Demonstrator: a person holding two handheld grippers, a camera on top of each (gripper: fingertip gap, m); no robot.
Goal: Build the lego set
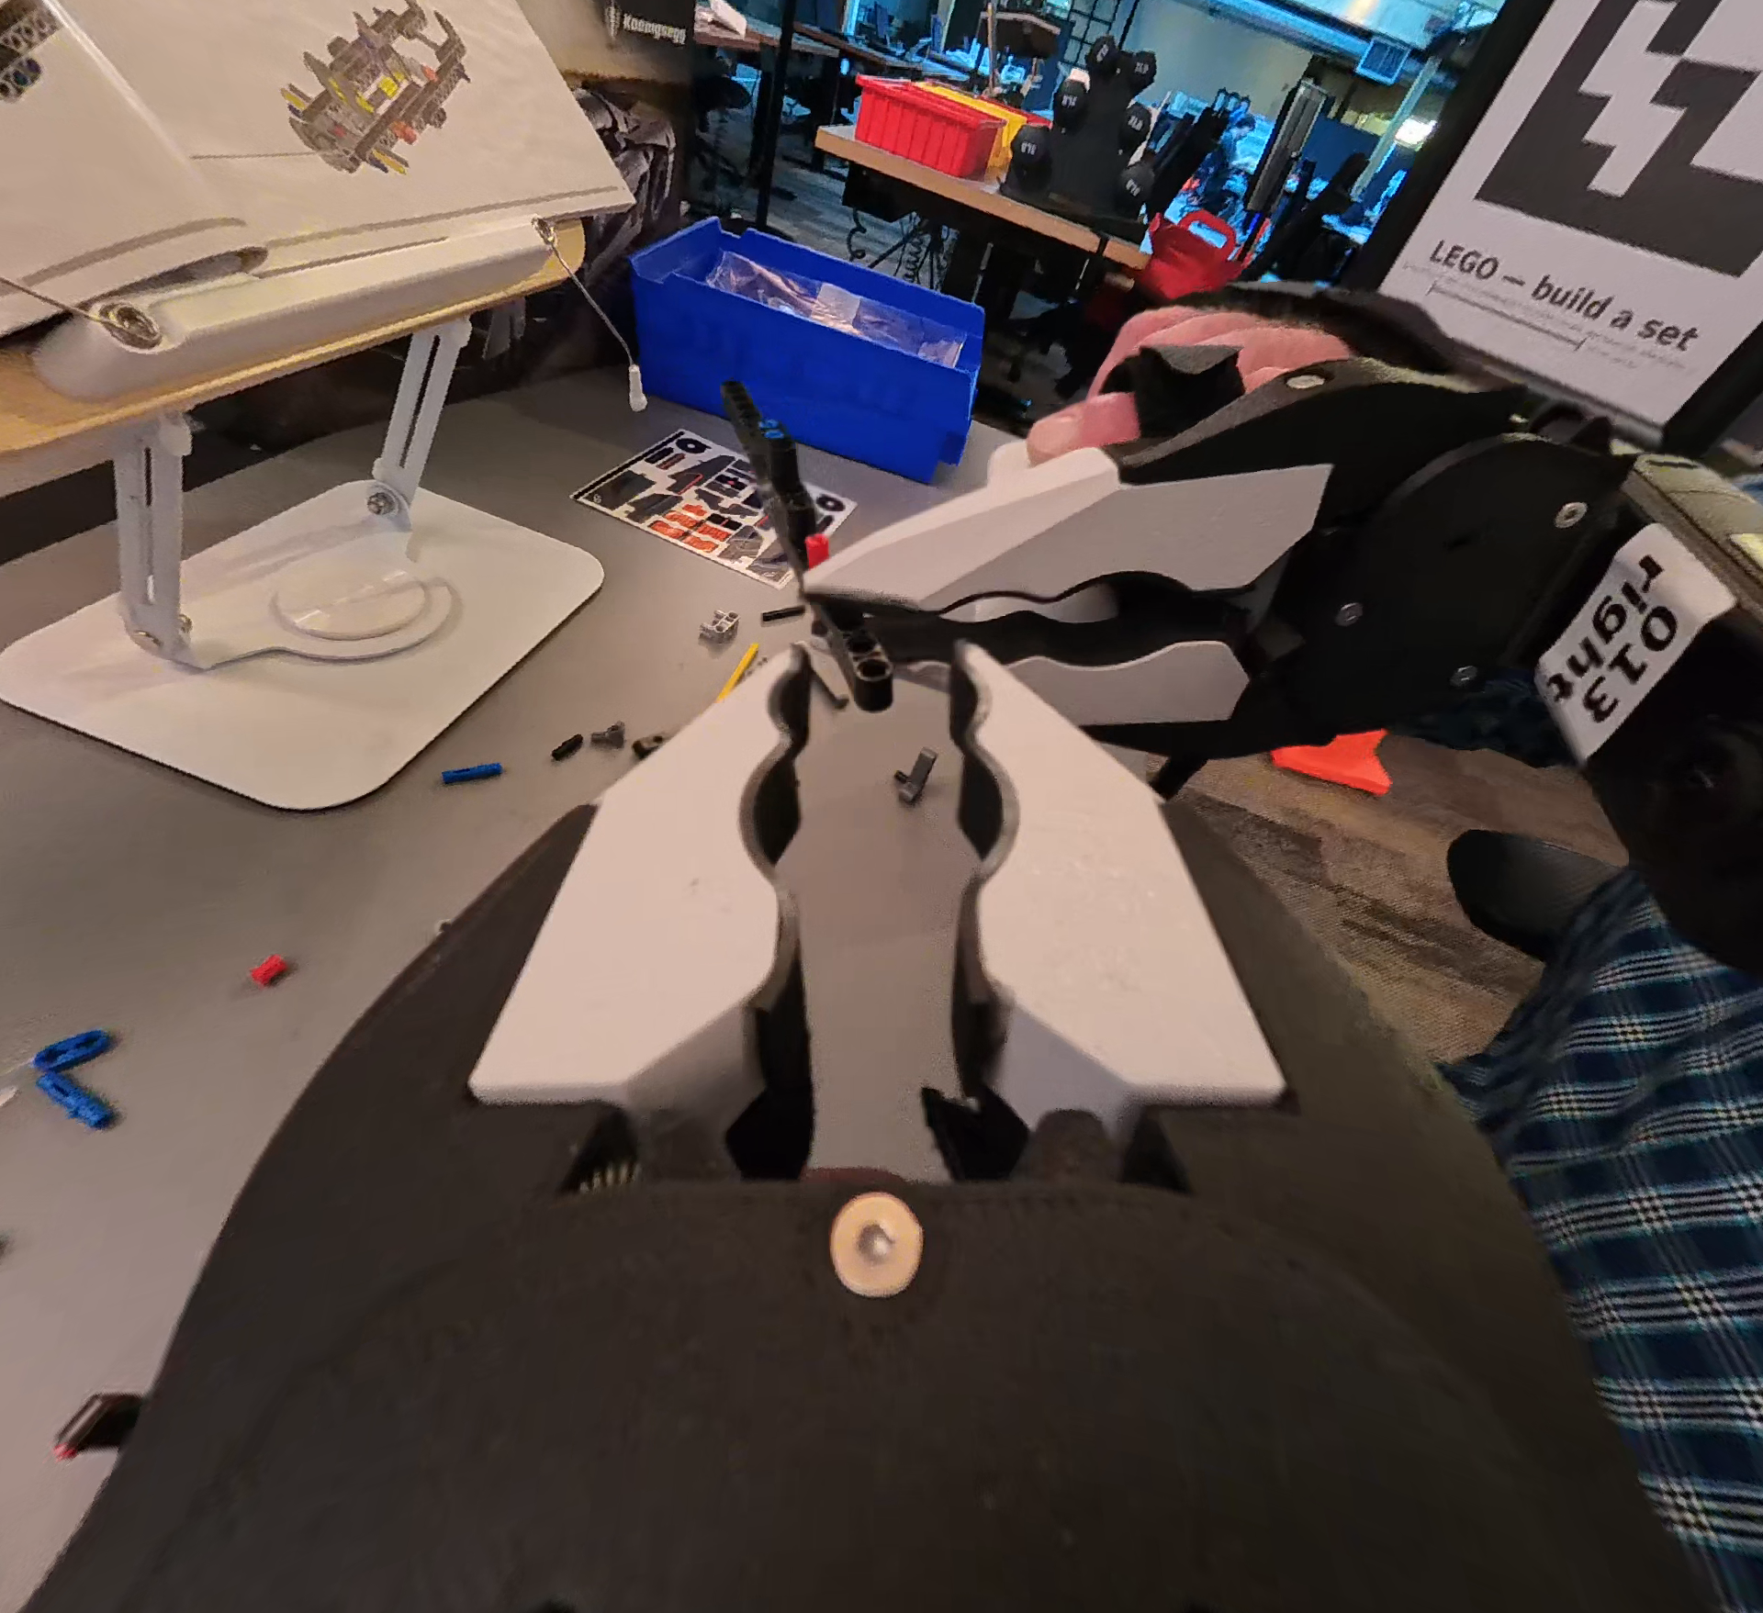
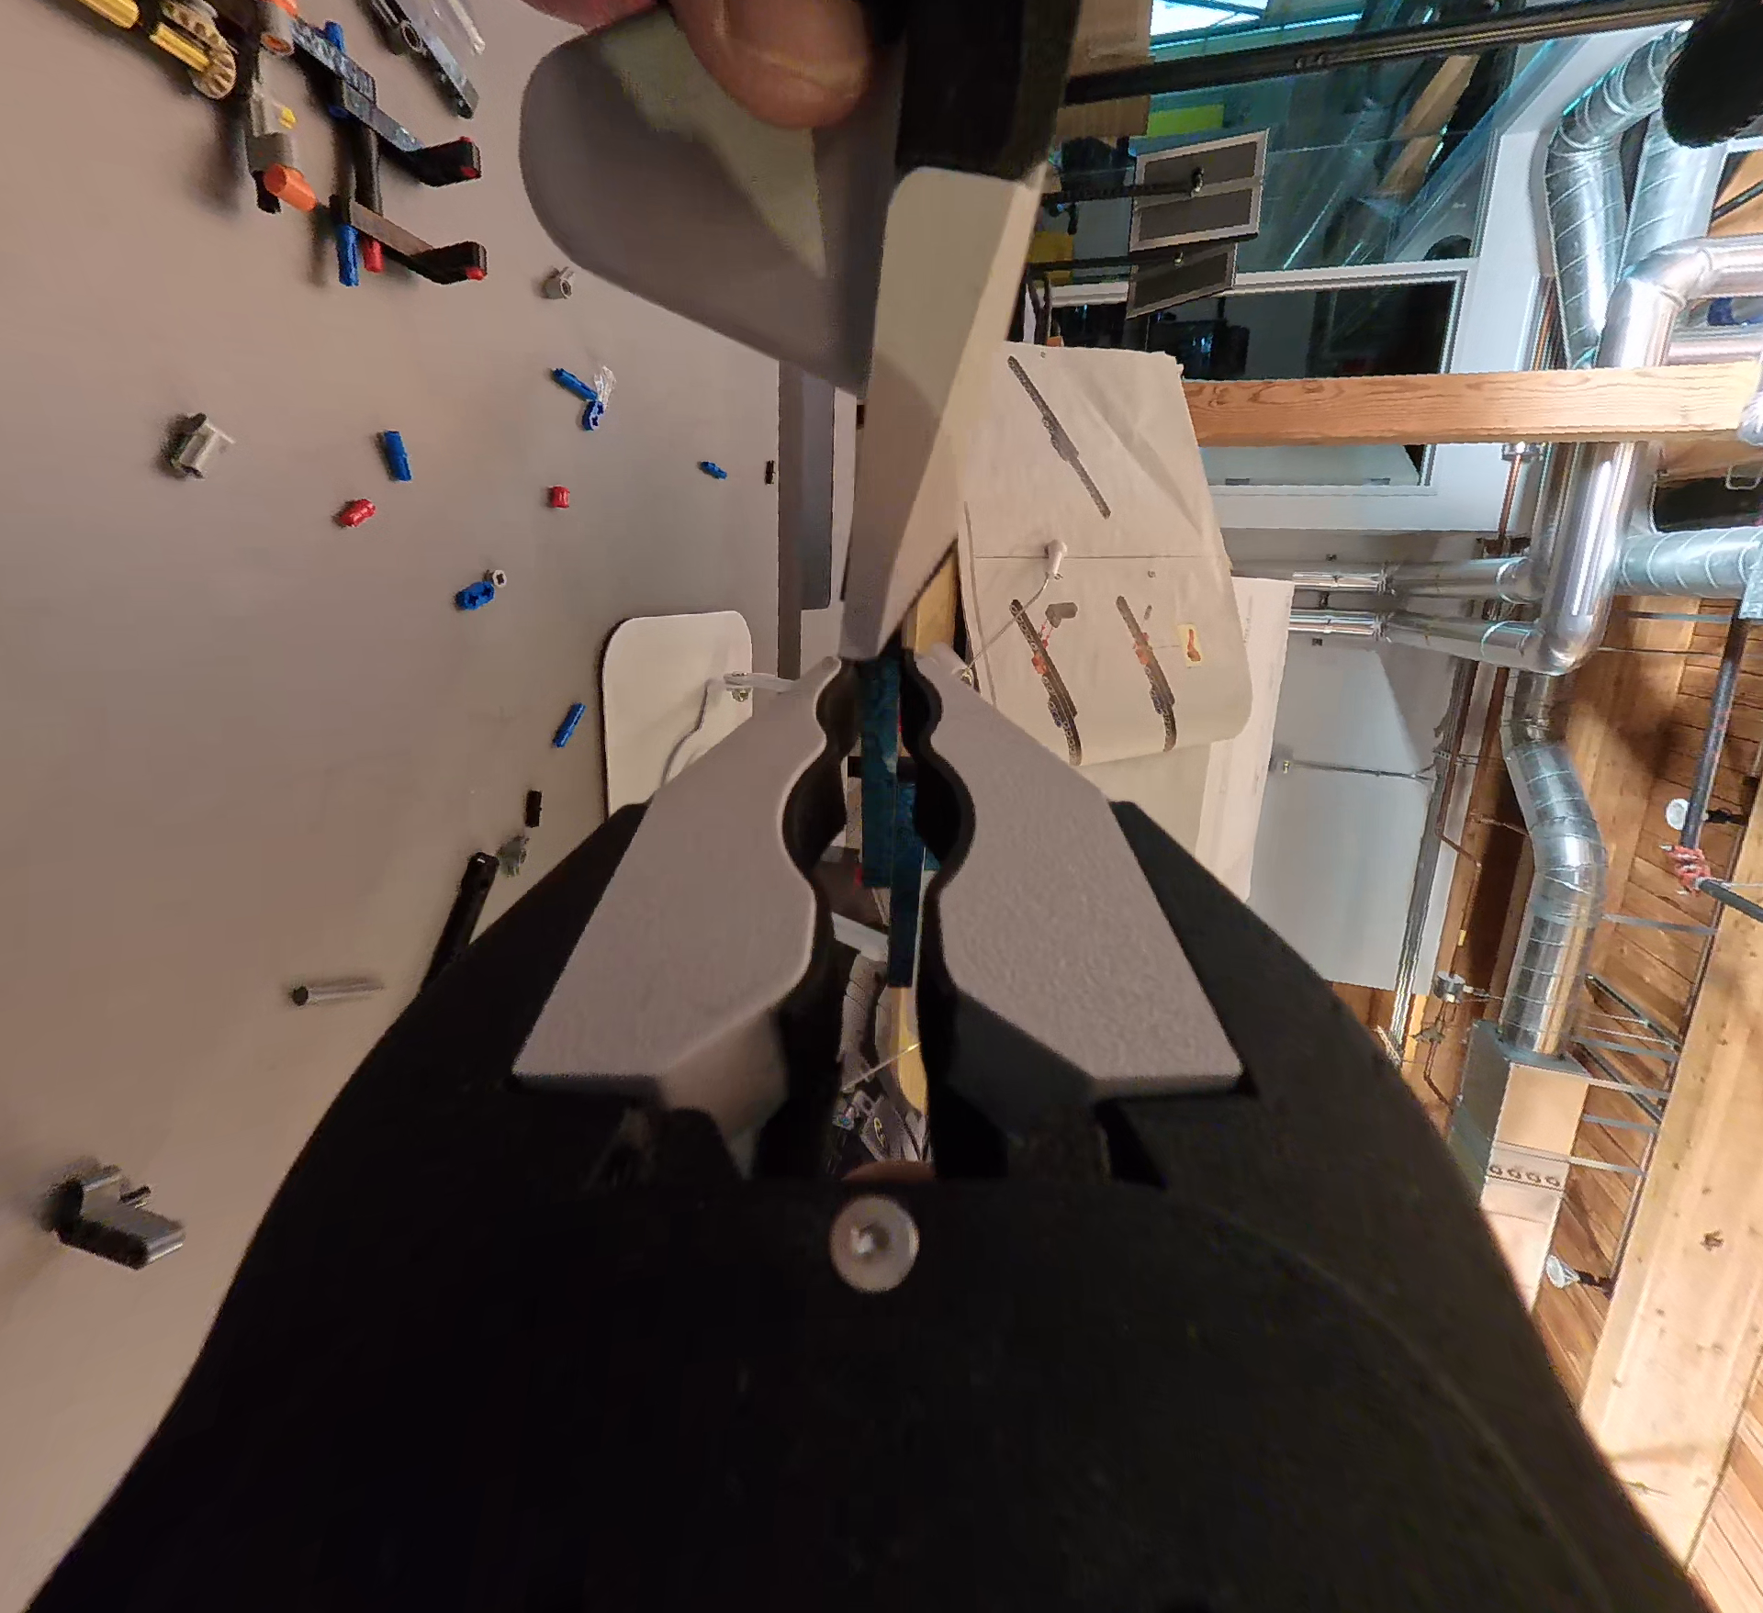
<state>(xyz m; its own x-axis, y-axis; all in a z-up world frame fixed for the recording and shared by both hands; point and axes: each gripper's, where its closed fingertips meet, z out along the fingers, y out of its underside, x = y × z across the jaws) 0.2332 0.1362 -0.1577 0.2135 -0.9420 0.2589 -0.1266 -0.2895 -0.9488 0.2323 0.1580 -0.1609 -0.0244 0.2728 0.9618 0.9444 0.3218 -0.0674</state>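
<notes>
A long black beam stands nearly upright above the grey table. My right gripper comes in from the right, held by a gloved hand, and is shut on the beam near its lower part. My left gripper is open, with the beam's lower end between its fingertips. In the right wrist view my right gripper clamps the dark beam, and the left gripper comes down from above to meet its tips.
An instruction booklet lies on a white stand at the left. A blue bin and a sticker sheet lie behind. Loose blue, red and dark pieces are scattered. A part-built assembly lies on the table. The tips of both grippers are at nearly the same place.
</notes>
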